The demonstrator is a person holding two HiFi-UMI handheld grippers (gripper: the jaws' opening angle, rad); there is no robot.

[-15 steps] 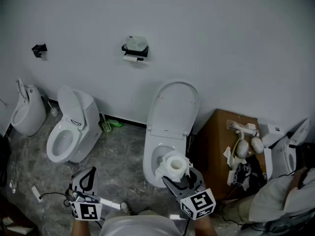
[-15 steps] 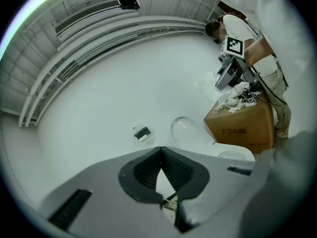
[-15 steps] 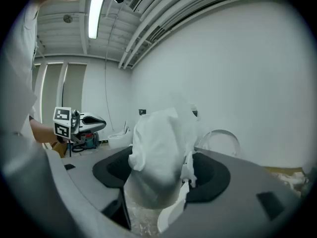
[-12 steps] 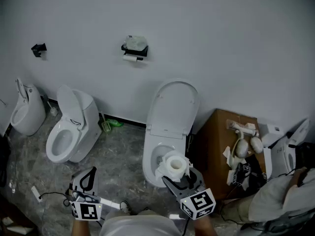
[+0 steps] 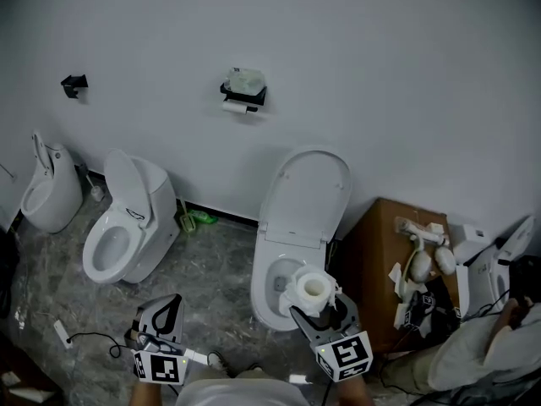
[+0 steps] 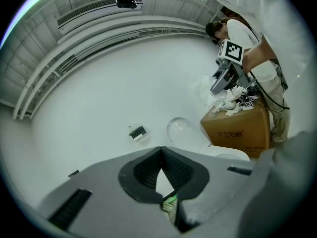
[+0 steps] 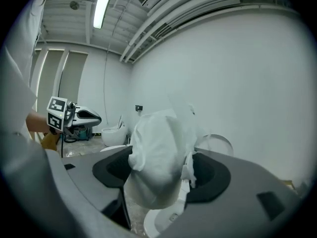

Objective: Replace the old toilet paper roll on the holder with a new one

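Right gripper (image 5: 319,309): jaws gripping wide around new toilet paper roll (image 5: 314,288), carrying it upright, likely for mounting. Left gripper (image 5: 169,308), well to its left: closed, empty, probably waiting to clear old roll (image 5: 236,106) sitting on wall holder (image 5: 243,93) far ahead.

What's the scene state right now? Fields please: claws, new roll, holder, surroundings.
left claw: shut, empty
right claw: closed on toilet paper roll, loose end hanging
holder: on wall, apart from both claws; thin roll under it
below right claw: toilet, lid up
beside toilet: cardboard box
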